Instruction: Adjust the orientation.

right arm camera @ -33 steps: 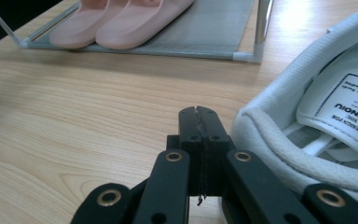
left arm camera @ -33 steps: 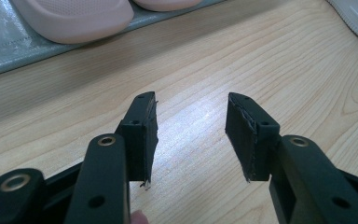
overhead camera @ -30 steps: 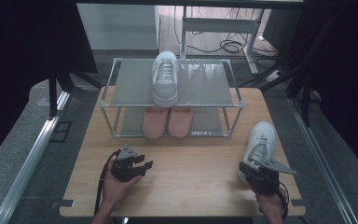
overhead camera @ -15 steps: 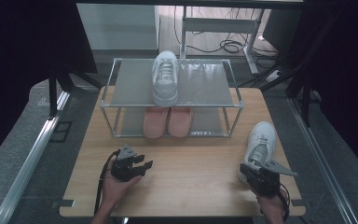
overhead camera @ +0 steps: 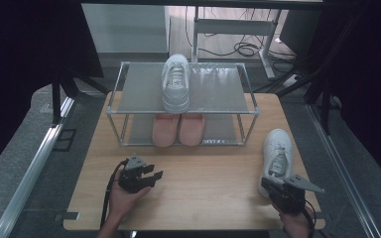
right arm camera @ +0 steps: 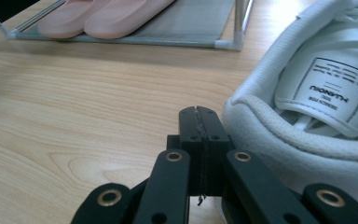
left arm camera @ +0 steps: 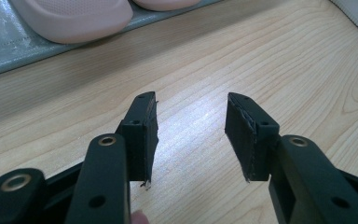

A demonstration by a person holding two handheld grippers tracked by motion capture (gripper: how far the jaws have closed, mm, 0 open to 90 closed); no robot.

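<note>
A: Where is the white sneaker?

B: At lower right, just beside the right gripper, whose jaws are pressed together on nothing. The left gripper is spread, empty.

A: The risk?

B: With closed jaws, the heel could be nudged away rather than gripped.

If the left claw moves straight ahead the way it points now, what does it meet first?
Probably the pink slippers on the low shelf of the rack. The open left claw points over bare table toward them; depth is hard to judge.
</note>
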